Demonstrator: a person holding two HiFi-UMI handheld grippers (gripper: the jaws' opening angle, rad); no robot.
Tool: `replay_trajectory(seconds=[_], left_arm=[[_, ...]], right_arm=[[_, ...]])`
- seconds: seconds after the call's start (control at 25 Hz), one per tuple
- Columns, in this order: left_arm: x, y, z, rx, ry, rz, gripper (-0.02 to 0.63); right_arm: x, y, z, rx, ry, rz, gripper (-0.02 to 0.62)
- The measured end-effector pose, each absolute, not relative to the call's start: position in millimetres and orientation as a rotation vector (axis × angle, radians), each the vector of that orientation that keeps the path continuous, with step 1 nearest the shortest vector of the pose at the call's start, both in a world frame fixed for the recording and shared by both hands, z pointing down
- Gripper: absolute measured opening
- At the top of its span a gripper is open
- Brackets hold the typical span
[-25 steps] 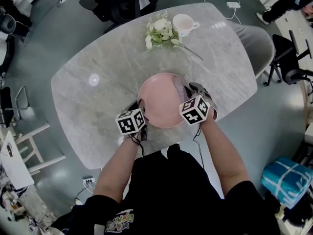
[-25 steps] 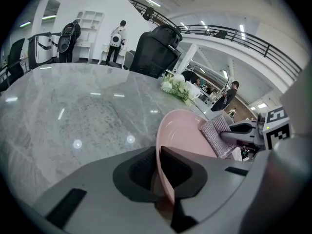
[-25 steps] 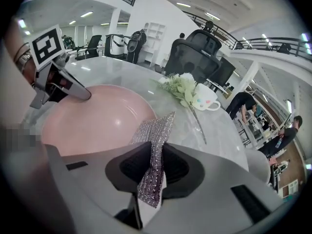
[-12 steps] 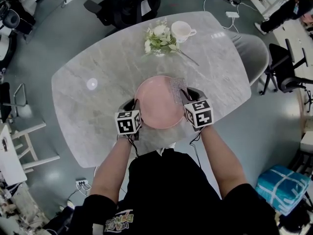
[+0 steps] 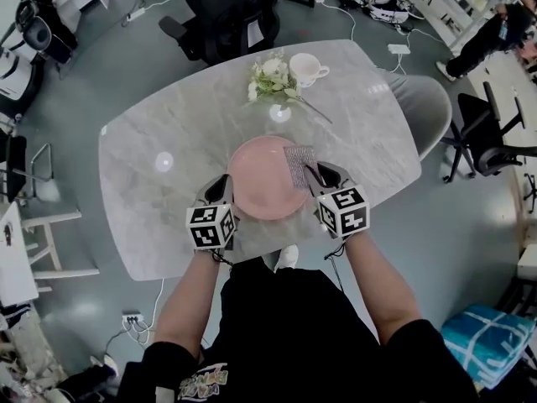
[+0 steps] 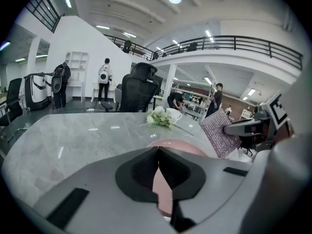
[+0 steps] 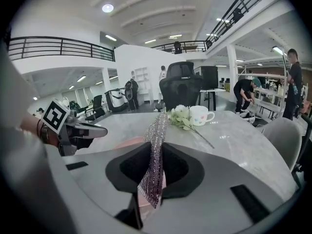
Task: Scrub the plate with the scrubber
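1. The pink plate [image 5: 264, 187] sits at the near side of the table [image 5: 168, 124], its left rim pinched in the left gripper [image 5: 225, 190].
2. The right gripper [image 5: 315, 175] clamps the scrubber [image 5: 299, 164], which hangs over the plate's right part. The plate's middle lies to its left.

The right gripper [image 7: 155, 149] fills the lower frame. Its jaws are pressed on a silvery mesh scrubber [image 7: 157, 123], which stands upright between them and rises above them at centre. Just left of the scrubber, a sliver of the pink plate [image 7: 126, 143] shows. At the far left, the left gripper [image 7: 100, 129] points inward. Flowers [image 7: 180, 117] and a cup [image 7: 201, 115] sit on the marble table [image 7: 234, 140], right of centre.
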State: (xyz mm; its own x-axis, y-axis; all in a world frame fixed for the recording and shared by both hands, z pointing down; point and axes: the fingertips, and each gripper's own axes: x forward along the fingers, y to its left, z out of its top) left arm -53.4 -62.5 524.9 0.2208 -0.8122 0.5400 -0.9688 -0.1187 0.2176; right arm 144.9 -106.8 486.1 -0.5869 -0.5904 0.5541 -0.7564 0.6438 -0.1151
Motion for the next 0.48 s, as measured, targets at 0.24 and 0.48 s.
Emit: replay_trajectory(seconds=[0.24,0.48], left_arm=[[-27,-24,467,2.079,-1.606,0.27,0.017],[-12,23,409,2.218,-1.584,0.225,0.017]], right_arm=[[150,-79,465,1.01,-2.463,0.464,0.075],[147,-44,436,0.985,-2.539,0.472,0.075]])
